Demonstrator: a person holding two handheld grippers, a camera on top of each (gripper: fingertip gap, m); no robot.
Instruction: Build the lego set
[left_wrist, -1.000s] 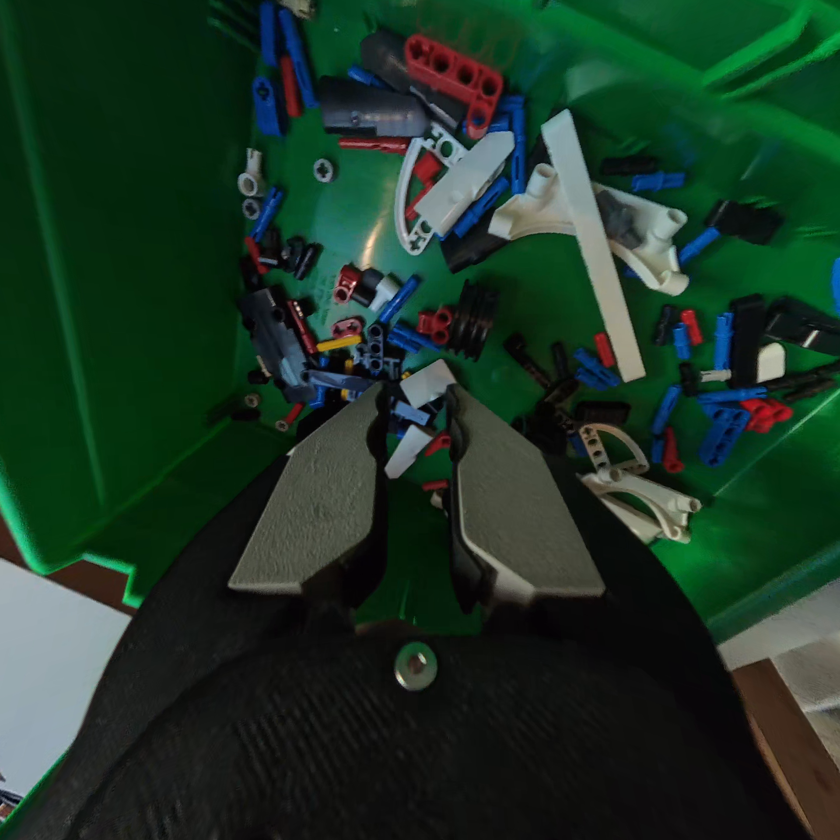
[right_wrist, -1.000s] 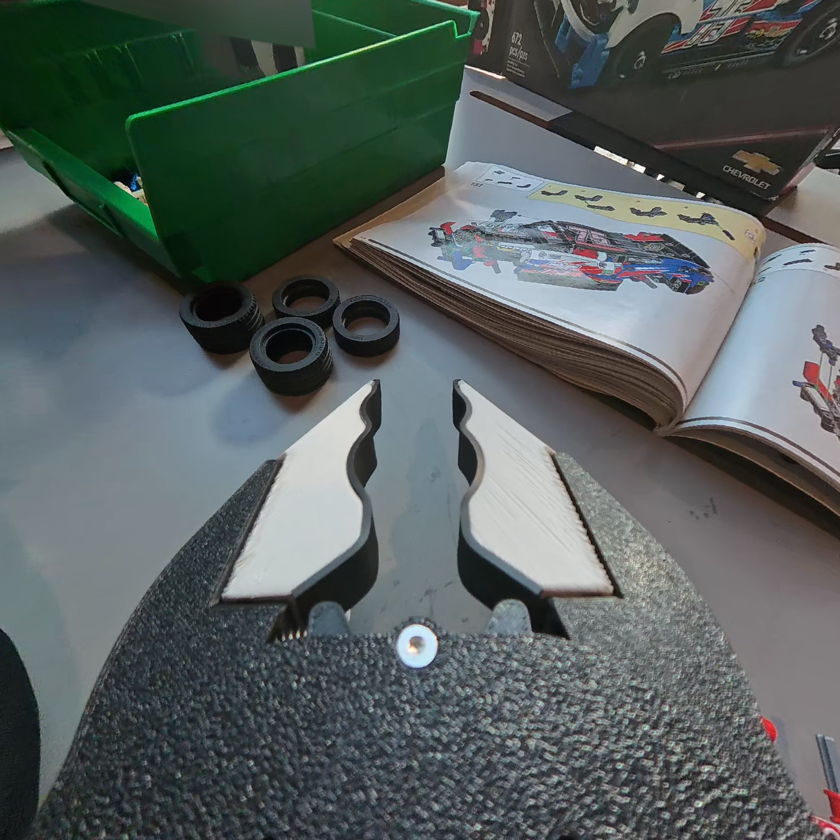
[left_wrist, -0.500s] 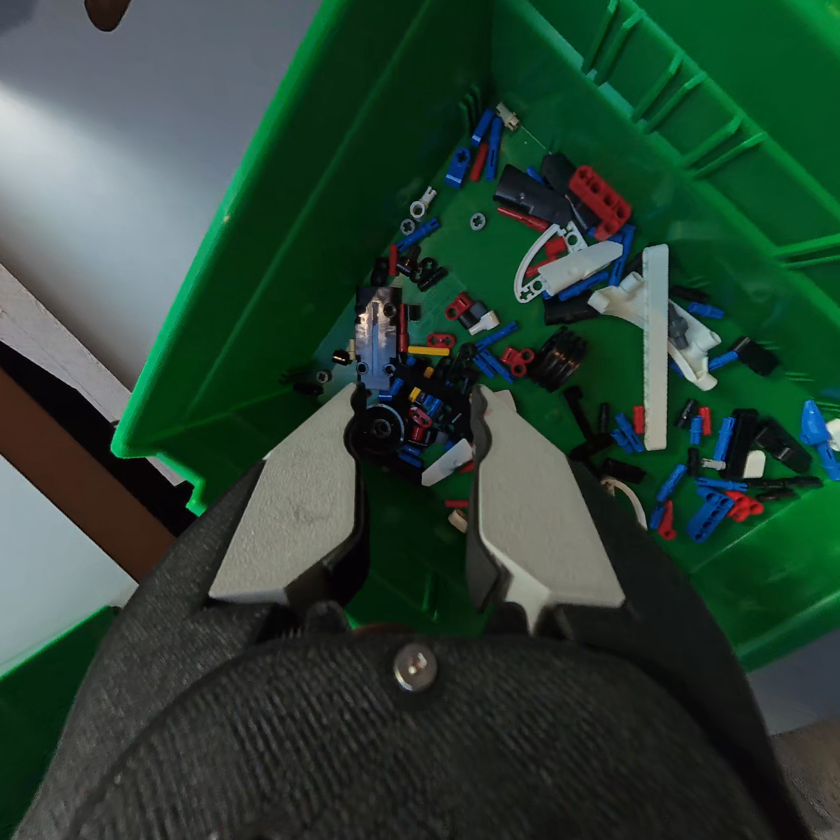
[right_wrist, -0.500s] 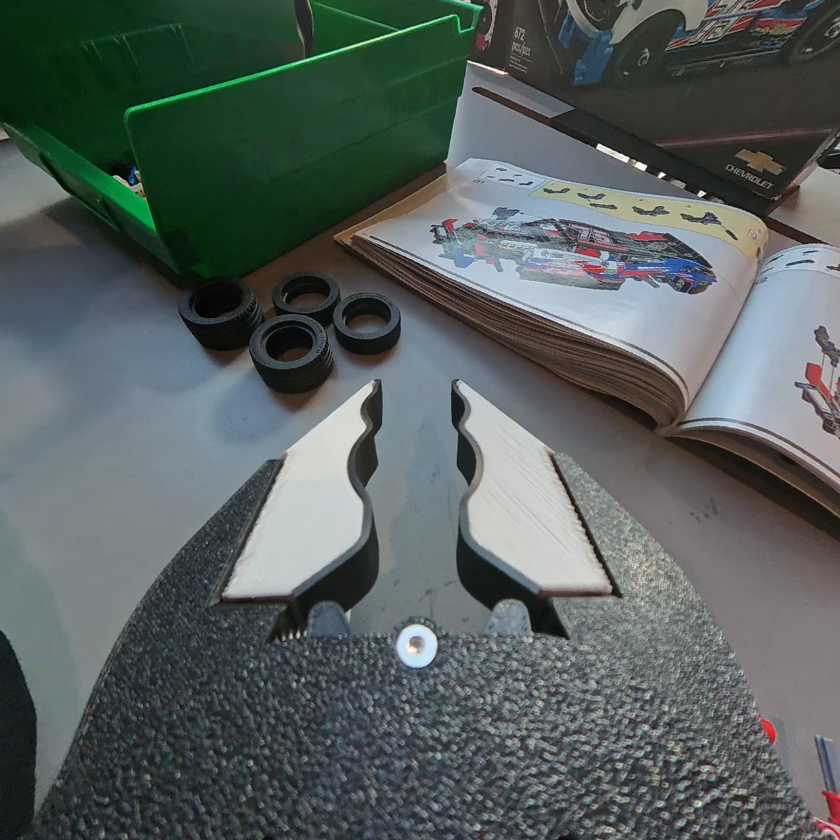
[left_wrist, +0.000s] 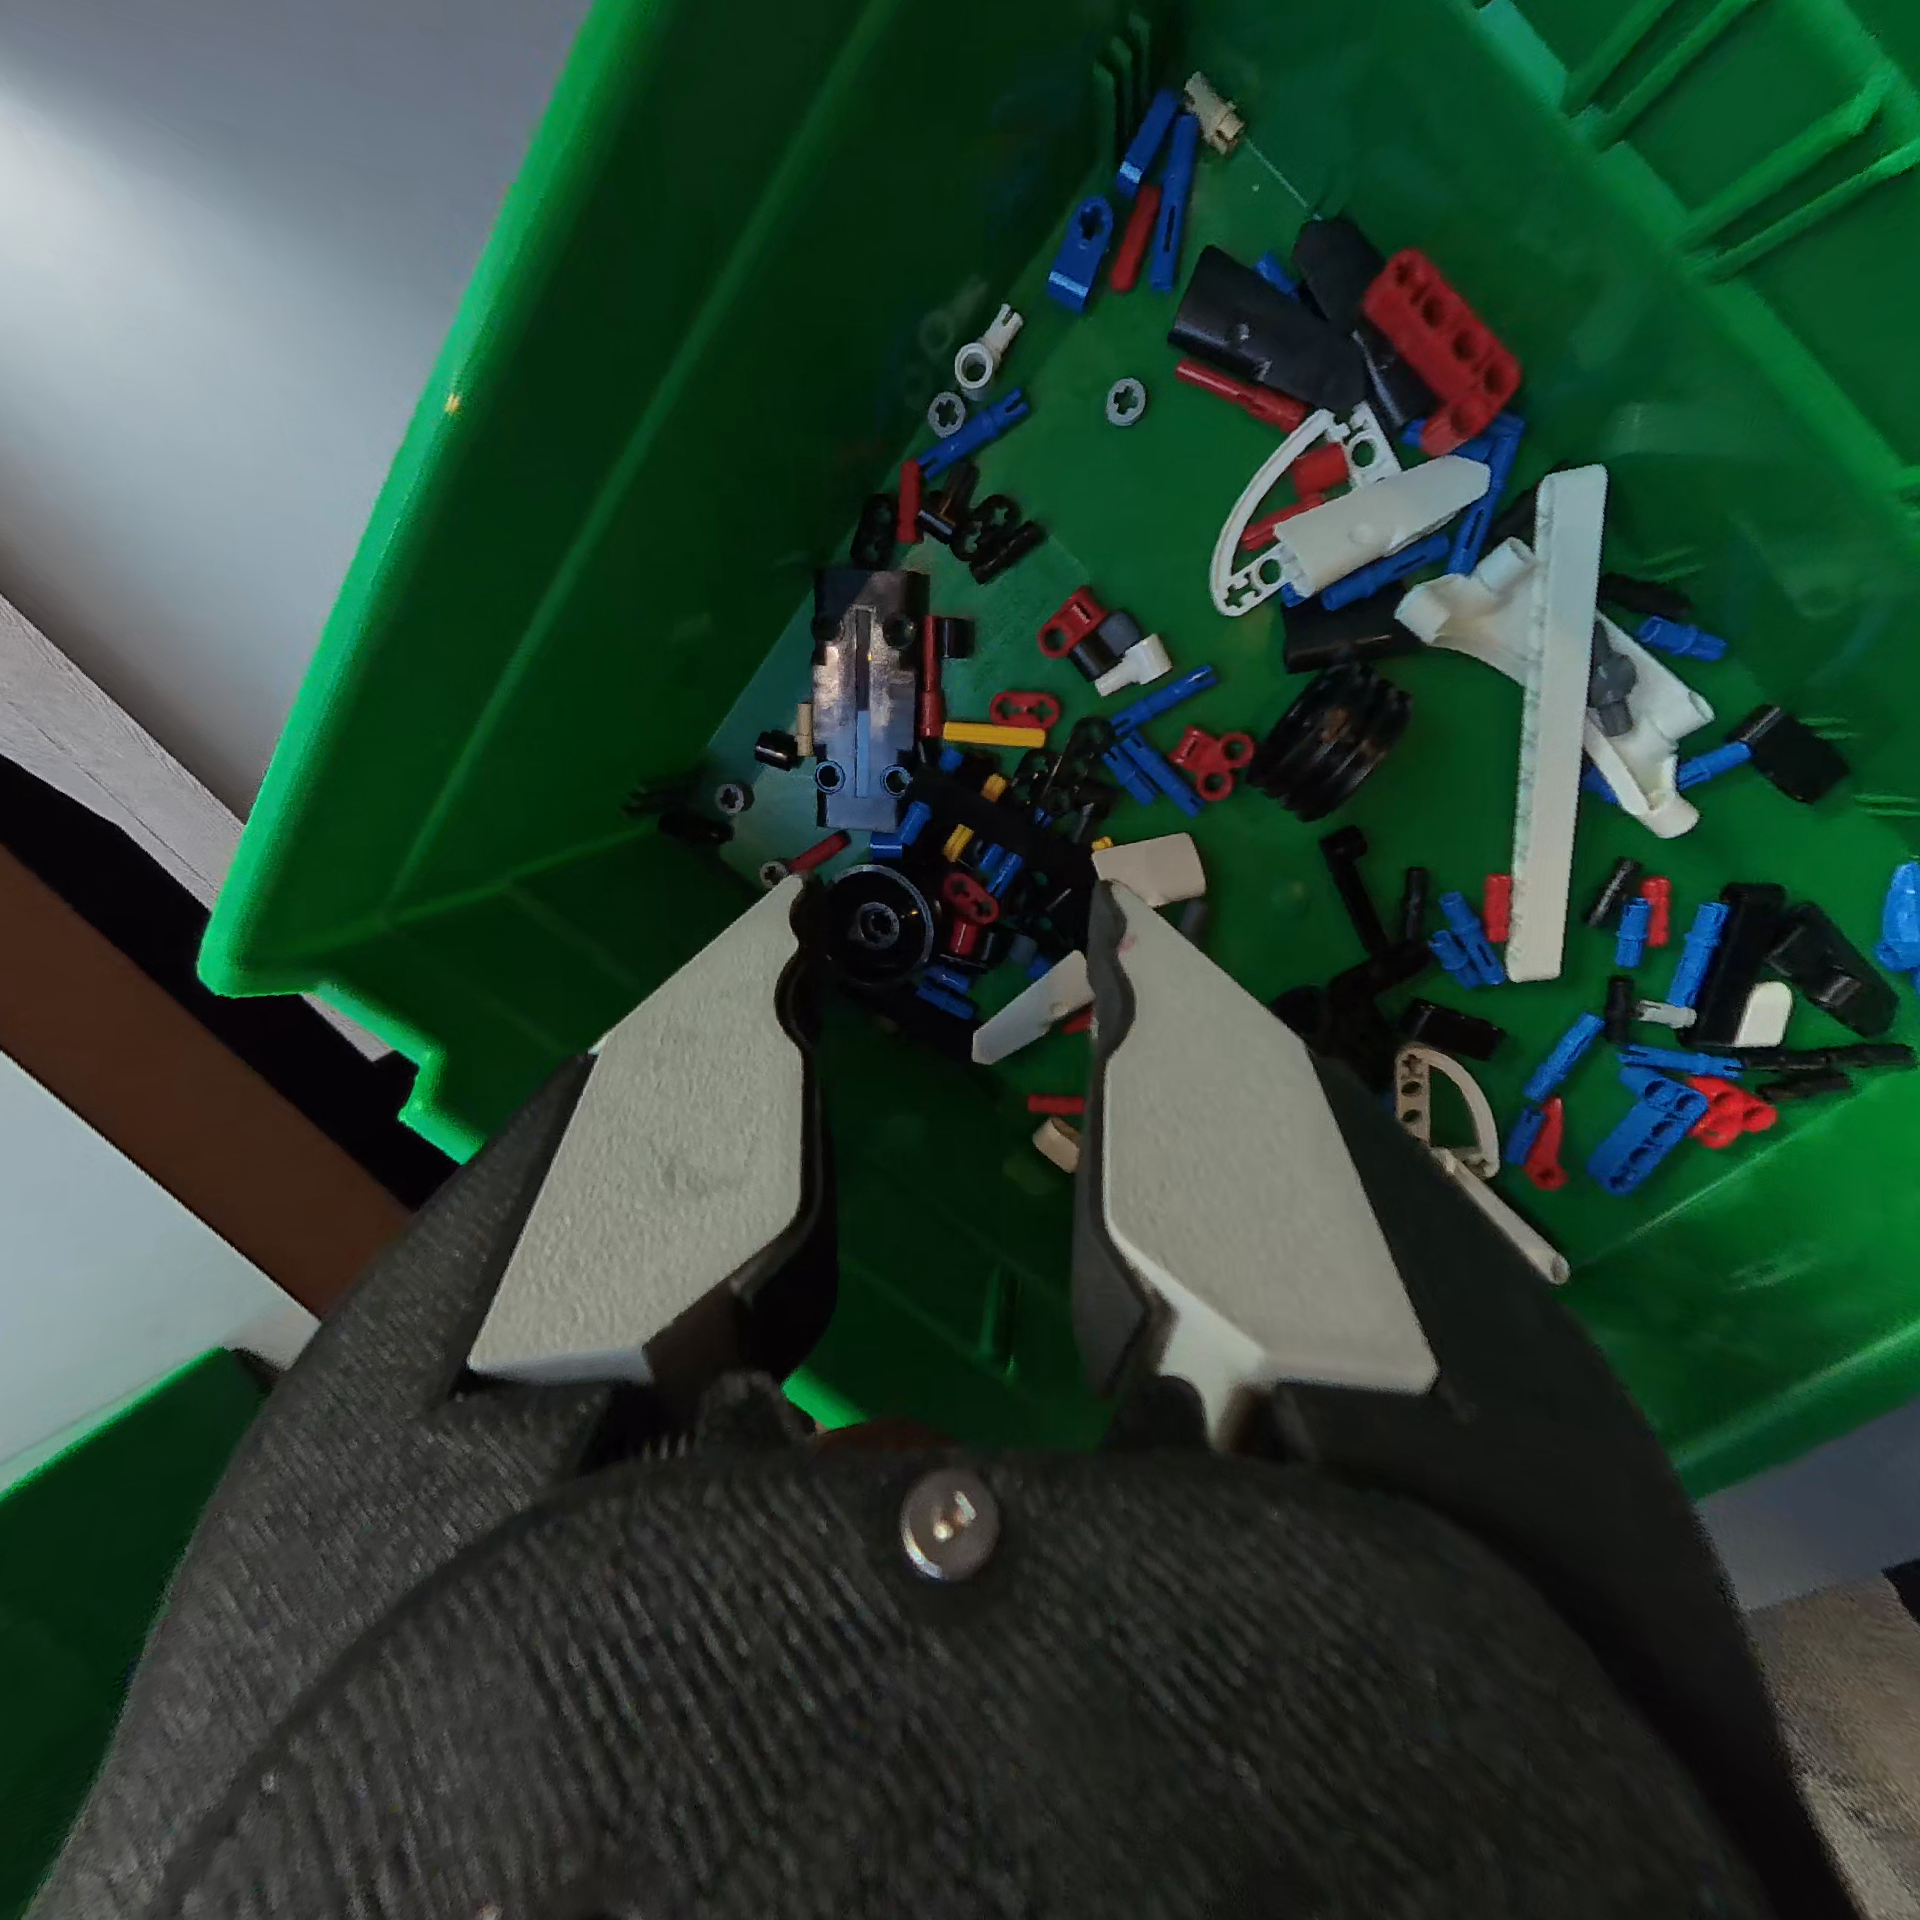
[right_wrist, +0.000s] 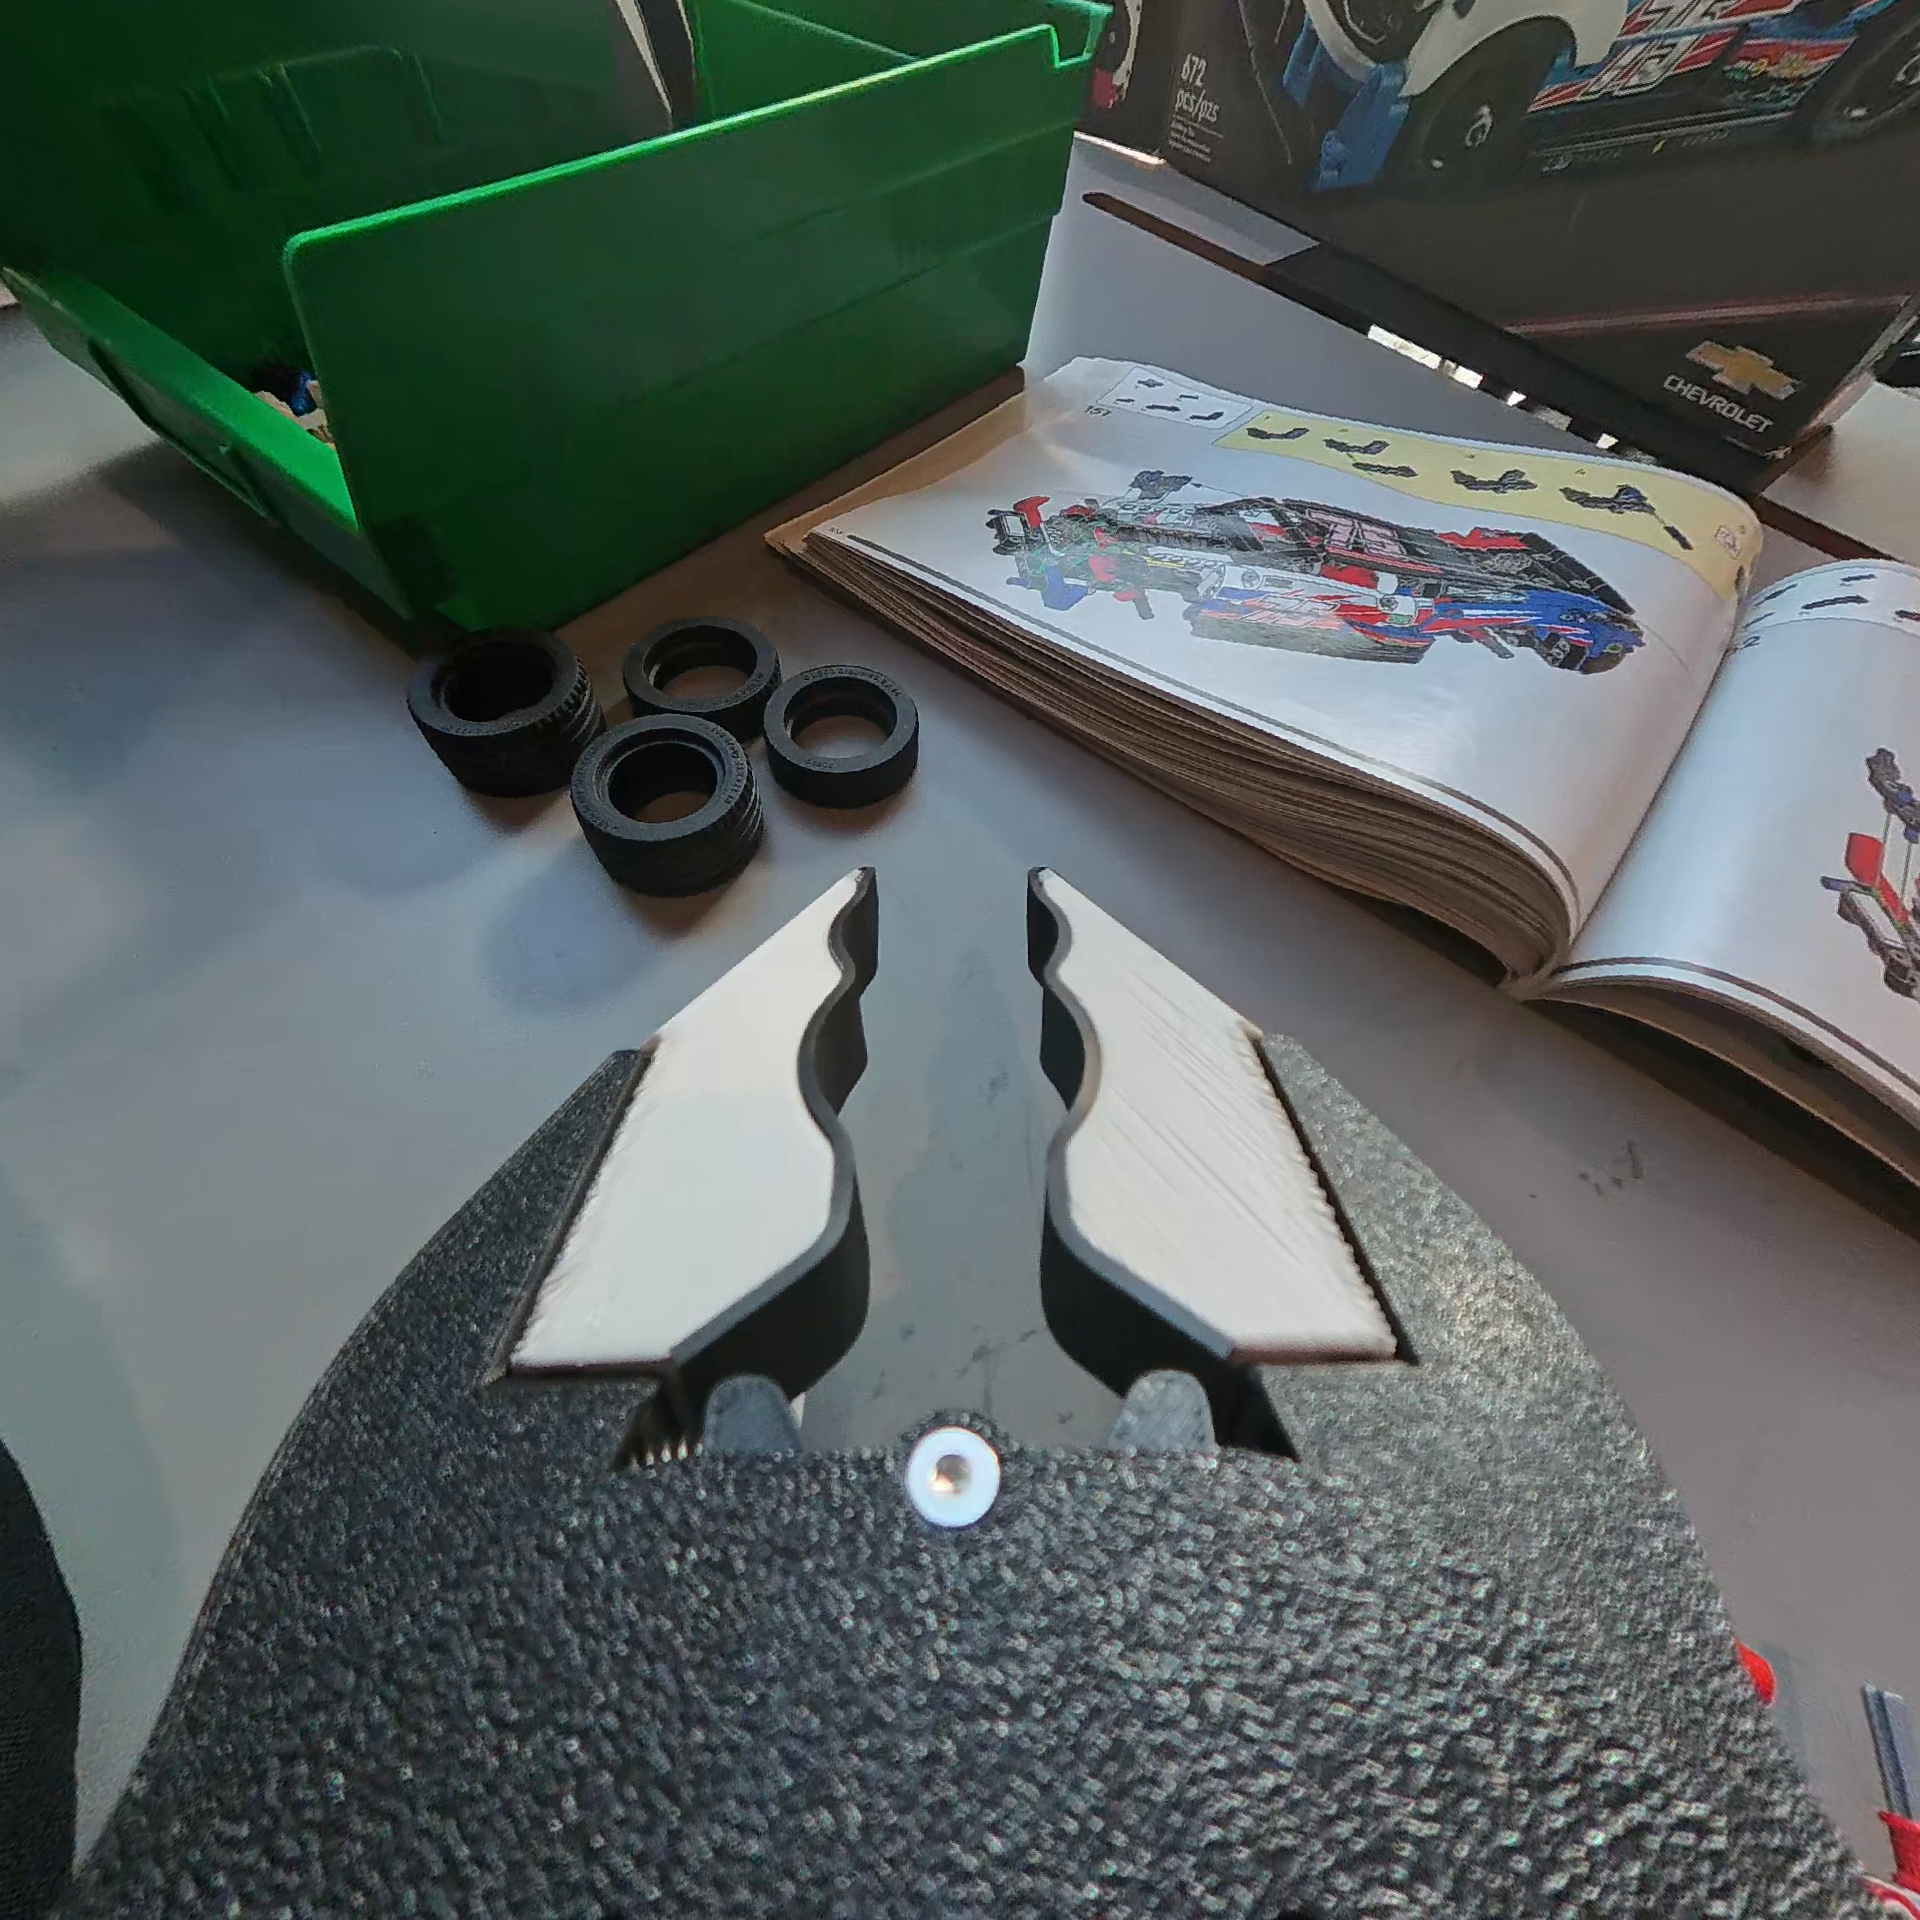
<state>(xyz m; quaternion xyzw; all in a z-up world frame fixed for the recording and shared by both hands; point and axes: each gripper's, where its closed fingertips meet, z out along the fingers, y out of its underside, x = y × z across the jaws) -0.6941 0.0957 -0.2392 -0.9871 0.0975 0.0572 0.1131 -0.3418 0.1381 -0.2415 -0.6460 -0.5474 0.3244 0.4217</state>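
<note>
the left gripper (left_wrist: 945, 904) hangs over the green bin (left_wrist: 582, 582), fingers spread and holding nothing, a black hub (left_wrist: 871, 928) by its left tip. to lift that hub cleanly, centre on it, dip low, then squeeze. the right gripper (right_wrist: 953, 896) waits released, near the bin's tyres (right_wrist: 665, 800).

set box (right_wrist: 1558, 208): brand logo, piece-count print | instruction booklet (right_wrist: 1351, 665): page number, car numerals

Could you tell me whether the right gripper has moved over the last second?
No. The right gripper sits the same against the four black tyres and open booklet.
</note>
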